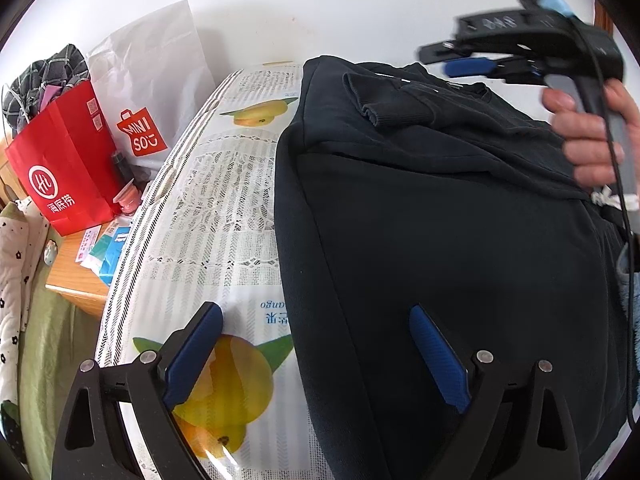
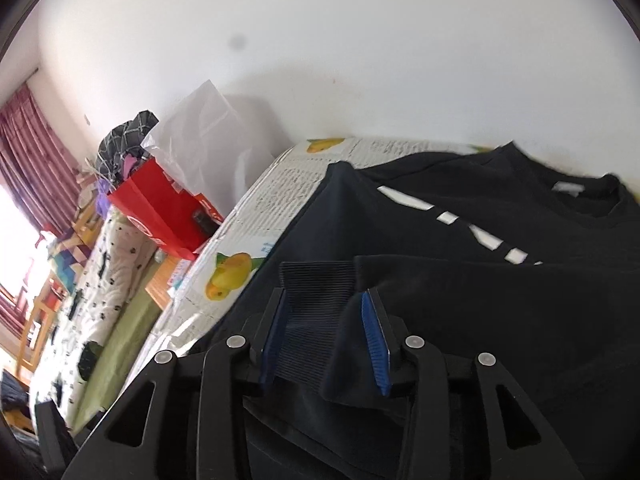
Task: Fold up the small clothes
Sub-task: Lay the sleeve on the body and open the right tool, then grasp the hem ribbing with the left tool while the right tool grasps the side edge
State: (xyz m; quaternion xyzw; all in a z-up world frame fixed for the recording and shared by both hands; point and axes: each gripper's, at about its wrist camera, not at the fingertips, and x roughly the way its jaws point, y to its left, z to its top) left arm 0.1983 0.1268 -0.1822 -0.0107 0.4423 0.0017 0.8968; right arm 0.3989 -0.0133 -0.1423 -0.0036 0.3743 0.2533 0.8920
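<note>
A black sweatshirt (image 1: 440,220) lies on a table with a mango-print cloth (image 1: 224,208). One sleeve with a ribbed cuff (image 1: 384,100) is folded across its upper part. My left gripper (image 1: 316,320) is open and empty, low over the sweatshirt's left edge, one finger above the cloth and one above the fabric. My right gripper (image 1: 464,62) hovers over the far right of the garment, held by a hand. In the right wrist view the sweatshirt (image 2: 500,320) shows white stripes, and the right gripper (image 2: 324,308) has the ribbed cuff (image 2: 316,300) between its partly open fingers.
A red paper bag (image 1: 64,156) and a white Miniso bag (image 1: 152,80) stand on a wooden side table (image 1: 80,264) left of the table. A white wall runs behind. A quilted bedspread (image 2: 92,292) and curtains (image 2: 28,168) lie further left.
</note>
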